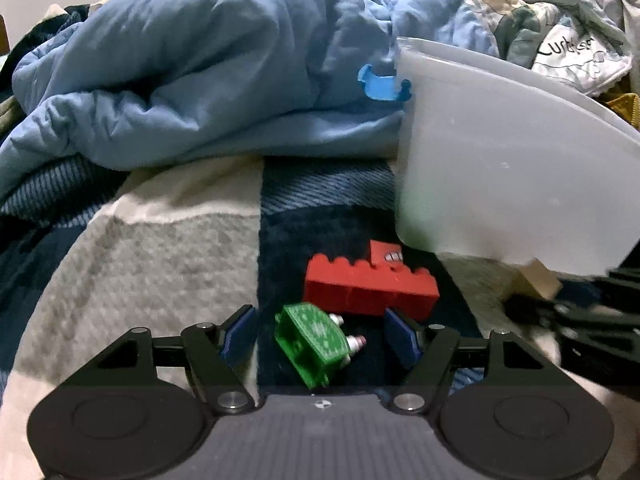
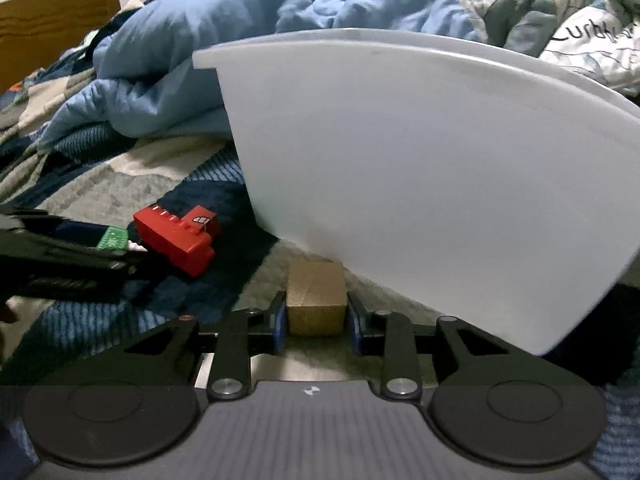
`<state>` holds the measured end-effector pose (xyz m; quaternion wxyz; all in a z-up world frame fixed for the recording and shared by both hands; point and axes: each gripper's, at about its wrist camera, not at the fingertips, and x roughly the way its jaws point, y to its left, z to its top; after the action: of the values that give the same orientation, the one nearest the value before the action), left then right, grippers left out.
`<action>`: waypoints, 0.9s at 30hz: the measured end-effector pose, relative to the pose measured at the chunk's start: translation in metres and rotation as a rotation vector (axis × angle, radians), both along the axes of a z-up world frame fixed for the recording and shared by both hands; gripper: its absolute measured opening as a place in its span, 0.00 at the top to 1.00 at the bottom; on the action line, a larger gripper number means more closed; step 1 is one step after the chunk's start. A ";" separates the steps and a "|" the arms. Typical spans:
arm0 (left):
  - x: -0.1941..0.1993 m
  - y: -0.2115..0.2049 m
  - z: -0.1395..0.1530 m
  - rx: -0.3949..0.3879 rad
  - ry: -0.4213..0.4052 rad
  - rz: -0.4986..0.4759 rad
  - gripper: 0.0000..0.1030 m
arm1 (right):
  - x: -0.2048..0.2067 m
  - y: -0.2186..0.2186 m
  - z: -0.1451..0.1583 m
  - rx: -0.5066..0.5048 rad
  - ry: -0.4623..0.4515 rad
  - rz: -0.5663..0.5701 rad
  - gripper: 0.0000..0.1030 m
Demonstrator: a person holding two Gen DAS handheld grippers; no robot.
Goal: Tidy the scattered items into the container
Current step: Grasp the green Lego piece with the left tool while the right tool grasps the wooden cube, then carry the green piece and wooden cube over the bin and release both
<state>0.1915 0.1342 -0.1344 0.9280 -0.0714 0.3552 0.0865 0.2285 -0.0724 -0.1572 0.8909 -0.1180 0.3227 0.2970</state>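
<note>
Right gripper: pinched on the wooden cube; both blue pads are seen flat against the cube's side faces.
Cube position: held between the pads, low over the blanket, just in front of the bin wall.
Left gripper: spread wide; neither pad is pressed on anything.
Green piece: lying on the blanket between the spread left pads, nearer the left pad, with a gap seen on each side.
Green piece axis: tilted, running from upper left to lower right in the left wrist view, so it lies skewed across the gap, not square to the pads.
Red brick: just beyond the green piece, close to or touching it; its long side is laid across the view, with one end near the bin's foot.
Bin: translucent white, standing on the blanket ahead and to the right of the left gripper and directly ahead of the right one; its rim stands well above both grippers.
Key relation: the cube is judged to need lifting above the rim before being carried forward; the right hand is the nearer to the bin.
Blue clip: lying on the duvet beside the bin rim, apart from both grippers.
</note>
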 end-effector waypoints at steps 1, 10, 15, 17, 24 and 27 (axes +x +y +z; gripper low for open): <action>0.001 0.000 0.000 0.010 0.005 0.005 0.48 | -0.002 -0.002 0.000 0.006 0.003 -0.003 0.68; -0.022 0.002 0.007 0.035 0.036 -0.074 0.62 | -0.021 -0.013 0.004 0.021 -0.005 -0.016 0.68; -0.044 -0.009 0.019 0.062 0.027 -0.115 0.62 | -0.039 -0.020 0.016 0.049 -0.026 -0.032 0.68; -0.053 -0.015 0.025 0.058 0.017 -0.127 0.62 | -0.043 -0.023 0.021 0.061 -0.028 -0.045 0.68; -0.071 -0.036 0.049 0.082 -0.023 -0.164 0.62 | -0.062 -0.034 0.044 0.097 -0.056 -0.087 0.68; -0.076 -0.047 0.062 0.110 -0.050 -0.189 0.62 | -0.069 -0.040 0.054 0.114 -0.073 -0.102 0.68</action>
<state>0.1150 0.0870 -0.0724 0.9431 0.0115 0.3320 0.0160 0.1591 -0.1127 -0.1029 0.9214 -0.0612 0.2780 0.2645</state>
